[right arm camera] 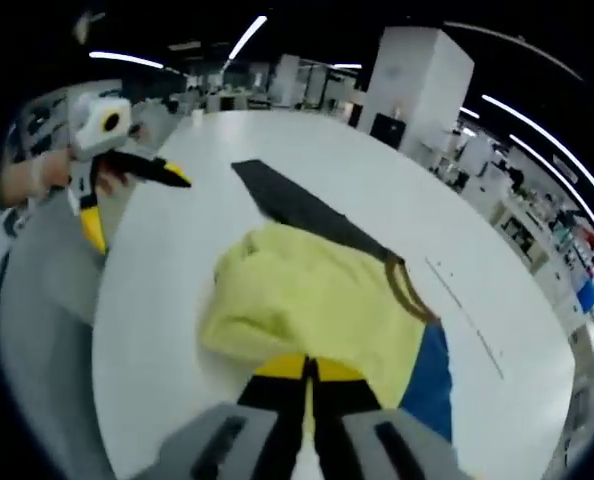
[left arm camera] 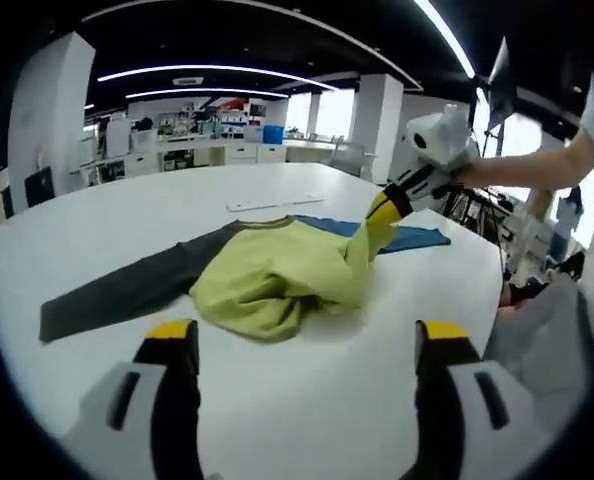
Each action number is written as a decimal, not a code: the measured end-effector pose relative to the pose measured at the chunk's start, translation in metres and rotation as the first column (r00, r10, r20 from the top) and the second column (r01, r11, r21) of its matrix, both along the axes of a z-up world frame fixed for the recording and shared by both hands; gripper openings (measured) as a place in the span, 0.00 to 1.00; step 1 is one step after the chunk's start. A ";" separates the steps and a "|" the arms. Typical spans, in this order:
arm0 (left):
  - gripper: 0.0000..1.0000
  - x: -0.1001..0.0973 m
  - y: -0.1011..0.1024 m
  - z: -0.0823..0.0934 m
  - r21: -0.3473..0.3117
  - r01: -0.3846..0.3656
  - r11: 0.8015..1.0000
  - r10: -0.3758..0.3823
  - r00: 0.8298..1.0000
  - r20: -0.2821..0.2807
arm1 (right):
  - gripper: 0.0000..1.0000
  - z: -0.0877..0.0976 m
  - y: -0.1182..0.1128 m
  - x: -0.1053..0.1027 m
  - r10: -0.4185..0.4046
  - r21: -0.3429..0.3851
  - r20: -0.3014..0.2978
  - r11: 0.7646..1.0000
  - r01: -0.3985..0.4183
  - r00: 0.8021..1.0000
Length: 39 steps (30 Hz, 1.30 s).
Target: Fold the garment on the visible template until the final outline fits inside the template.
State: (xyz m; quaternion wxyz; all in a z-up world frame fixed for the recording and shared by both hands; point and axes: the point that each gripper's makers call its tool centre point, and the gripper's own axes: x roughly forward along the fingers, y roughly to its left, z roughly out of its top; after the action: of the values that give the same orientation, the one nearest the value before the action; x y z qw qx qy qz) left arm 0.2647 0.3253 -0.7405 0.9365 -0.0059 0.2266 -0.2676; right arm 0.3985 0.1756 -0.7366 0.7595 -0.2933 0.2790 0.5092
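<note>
A long-sleeved shirt lies bunched on the white table (left arm camera: 127,215). It has a yellow body (left arm camera: 277,275), a dark grey sleeve (left arm camera: 117,290) stretched to the left and a blue sleeve (left arm camera: 407,235) to the right. In the left gripper view my right gripper (left arm camera: 385,208) comes in from the right, shut on a raised fold of the yellow cloth. My left gripper (left arm camera: 307,335) stands wide open short of the shirt, holding nothing. In the right gripper view my right gripper (right arm camera: 309,368) pinches the yellow body (right arm camera: 307,295). There the left gripper (right arm camera: 137,208) hovers open over the table edge.
A thin white strip (left arm camera: 262,205) lies on the table beyond the shirt's collar, and appears as a faint line (right arm camera: 467,315) in the right gripper view. A person's arm (left arm camera: 527,165) holds the right gripper. Desks, pillars and shelves stand around the table.
</note>
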 end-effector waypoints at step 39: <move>0.82 0.010 -0.013 -0.027 -0.022 -0.009 1.000 0.006 0.995 -0.095 | 0.00 -0.088 -0.015 0.137 -0.229 -0.133 -0.125 0.968 0.213 0.965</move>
State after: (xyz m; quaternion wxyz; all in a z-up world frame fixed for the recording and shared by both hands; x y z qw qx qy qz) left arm 0.2748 0.3124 -0.7679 0.9255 -0.0300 0.2679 -0.2660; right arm 0.5352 0.1606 -0.8250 0.7716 -0.2684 0.3919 0.4230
